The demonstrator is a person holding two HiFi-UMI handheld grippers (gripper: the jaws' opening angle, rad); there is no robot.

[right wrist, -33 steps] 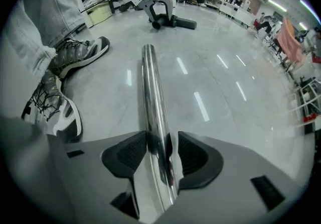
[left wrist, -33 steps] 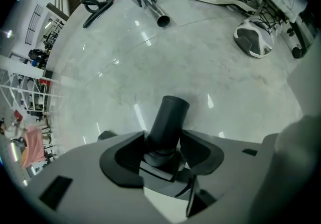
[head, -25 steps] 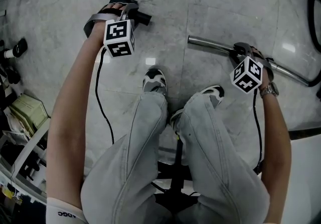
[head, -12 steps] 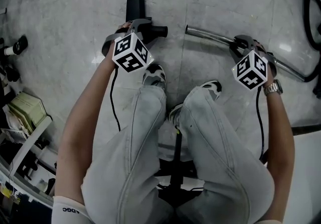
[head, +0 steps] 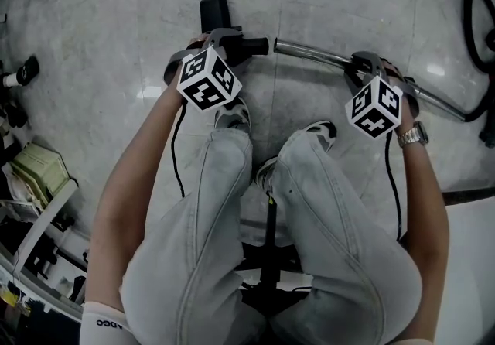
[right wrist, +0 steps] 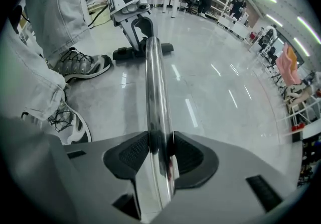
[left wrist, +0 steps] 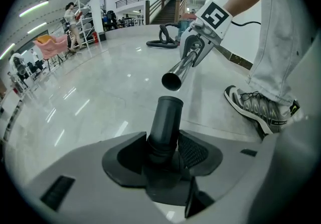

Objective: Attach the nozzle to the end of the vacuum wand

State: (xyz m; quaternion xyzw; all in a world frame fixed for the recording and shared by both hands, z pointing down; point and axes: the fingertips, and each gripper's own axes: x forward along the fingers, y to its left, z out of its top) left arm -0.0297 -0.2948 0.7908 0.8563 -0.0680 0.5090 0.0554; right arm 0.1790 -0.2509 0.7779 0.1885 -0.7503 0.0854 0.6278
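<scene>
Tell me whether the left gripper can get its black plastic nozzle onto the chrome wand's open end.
Probably yes: the left gripper, jaws just closed further on the black plastic nozzle, aims it at the open end of the chrome wand; nothing lies between.

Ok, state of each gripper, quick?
Left gripper: holding the nozzle, jaws just closed further.
Right gripper: closed on the wand.

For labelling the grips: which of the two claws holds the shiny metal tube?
The right claw: it clamps the chrome wand. The left claw, jaws just closing further, holds the black nozzle instead.
</scene>
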